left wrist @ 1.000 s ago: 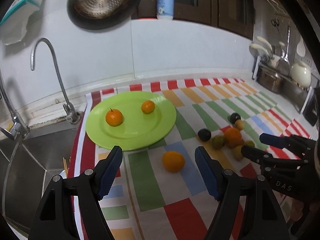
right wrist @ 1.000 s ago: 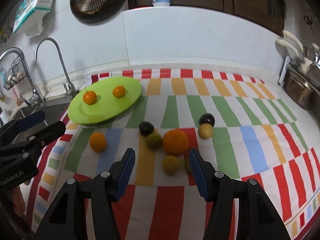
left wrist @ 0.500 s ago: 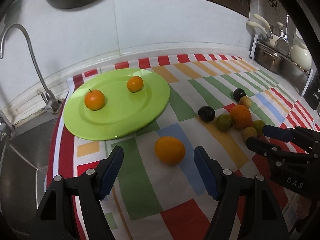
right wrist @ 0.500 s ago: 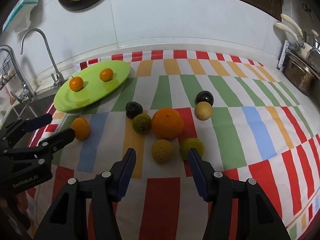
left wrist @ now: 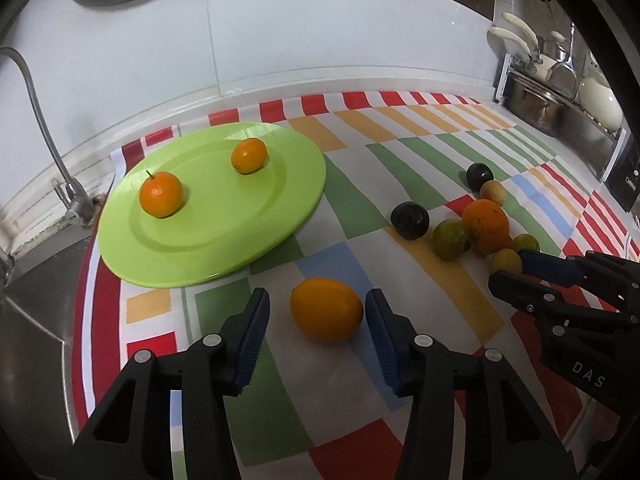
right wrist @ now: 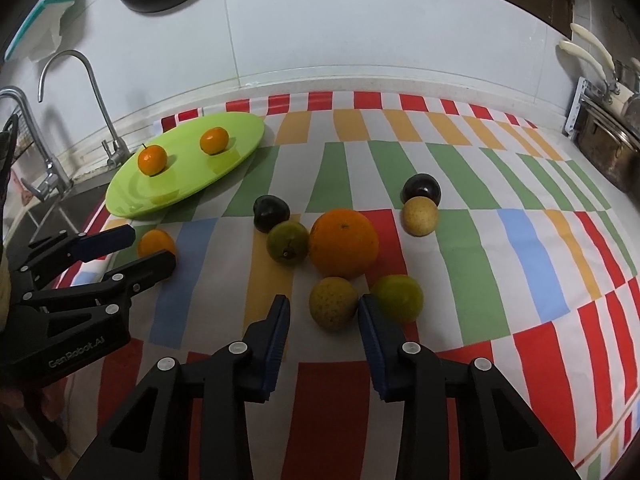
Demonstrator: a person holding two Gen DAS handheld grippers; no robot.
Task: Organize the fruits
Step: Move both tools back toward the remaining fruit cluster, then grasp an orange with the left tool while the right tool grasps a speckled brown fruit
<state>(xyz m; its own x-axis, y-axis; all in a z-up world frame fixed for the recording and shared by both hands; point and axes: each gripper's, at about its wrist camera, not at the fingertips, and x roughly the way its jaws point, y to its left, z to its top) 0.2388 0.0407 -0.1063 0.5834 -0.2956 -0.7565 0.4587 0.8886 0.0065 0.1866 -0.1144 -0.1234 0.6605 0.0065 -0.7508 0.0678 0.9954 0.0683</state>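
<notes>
Only the right wrist view showed both taps. L gripper, angled down, had been closing round the orange by the green plate, left pad not touching. R gripper likewise straddled a speckled yellow fruit, pads not clearly pressing.

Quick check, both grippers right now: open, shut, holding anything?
Left gripper: open, jaws just closing around the orange fruit, no grip yet.
Right gripper: open, jaws just closing around the yellowish fruit.
</notes>
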